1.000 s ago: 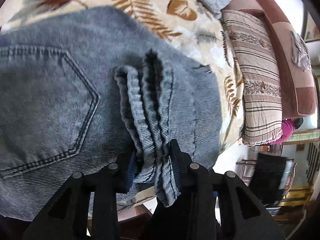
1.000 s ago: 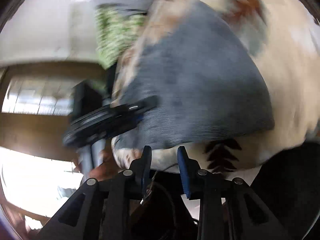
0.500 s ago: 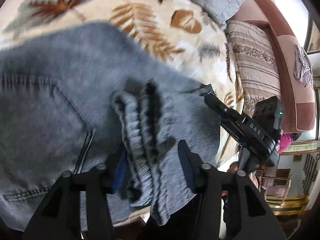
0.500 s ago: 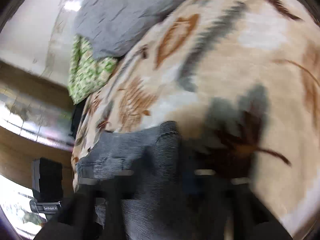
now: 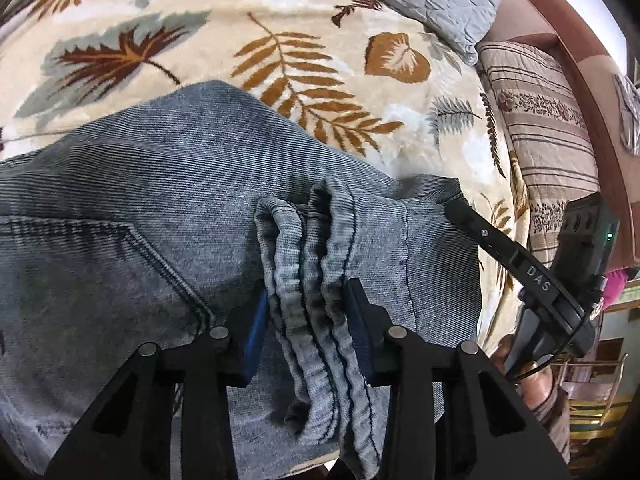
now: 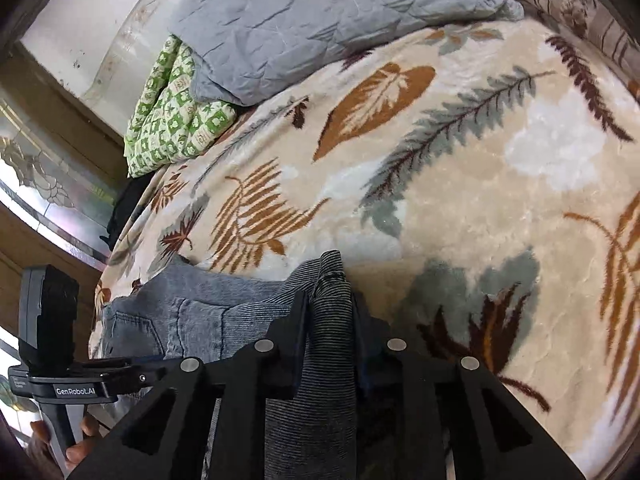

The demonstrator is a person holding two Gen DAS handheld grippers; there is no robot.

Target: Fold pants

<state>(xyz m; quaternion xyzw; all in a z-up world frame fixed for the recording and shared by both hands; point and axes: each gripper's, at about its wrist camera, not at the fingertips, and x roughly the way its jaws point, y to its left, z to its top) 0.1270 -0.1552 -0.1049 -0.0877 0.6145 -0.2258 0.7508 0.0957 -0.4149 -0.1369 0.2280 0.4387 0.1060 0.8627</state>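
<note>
The blue denim pants [image 5: 168,208] lie folded on the bed's leaf-patterned blanket [image 5: 304,64], reaching ahead of and to the left of the left tongs [image 5: 308,320], whose jaws have just been closing, narrowed on a bunched ridge of the fabric. The right tongs [image 6: 330,312], nearly closed after easing open slightly, pinch a fold of denim at the pants' other corner. Beyond both tongs, a grey quilt [image 6: 328,16] lies at the blanket's far edge.
</note>
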